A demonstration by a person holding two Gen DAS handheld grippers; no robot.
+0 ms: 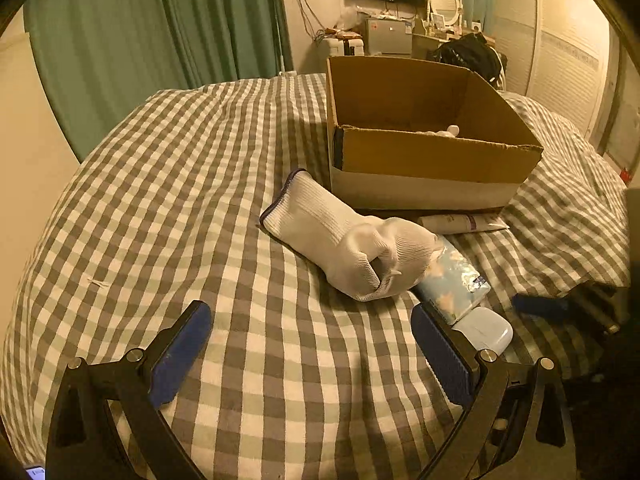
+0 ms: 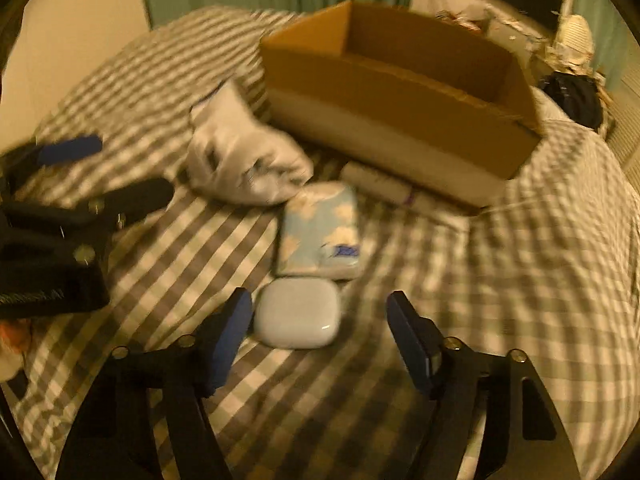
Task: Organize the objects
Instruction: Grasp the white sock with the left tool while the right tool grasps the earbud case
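Your right gripper [image 2: 320, 332] gapes wide over the white case [image 2: 297, 317]; centre it before squeezing. Left gripper [image 1: 310, 344] spread wide too, glove [image 1: 344, 244] ahead, box [image 1: 424, 156] waiting.

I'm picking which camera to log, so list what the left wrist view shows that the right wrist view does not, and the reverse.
Only the left wrist view: a small white item inside the cardboard box, and the mirror on the far desk in sharp focus.

Only the right wrist view: the whole white case, unobstructed, and the left hand-held gripper from outside.

Both: the box, white sock, cloud-print tissue pack, white tube, checked bedcover.
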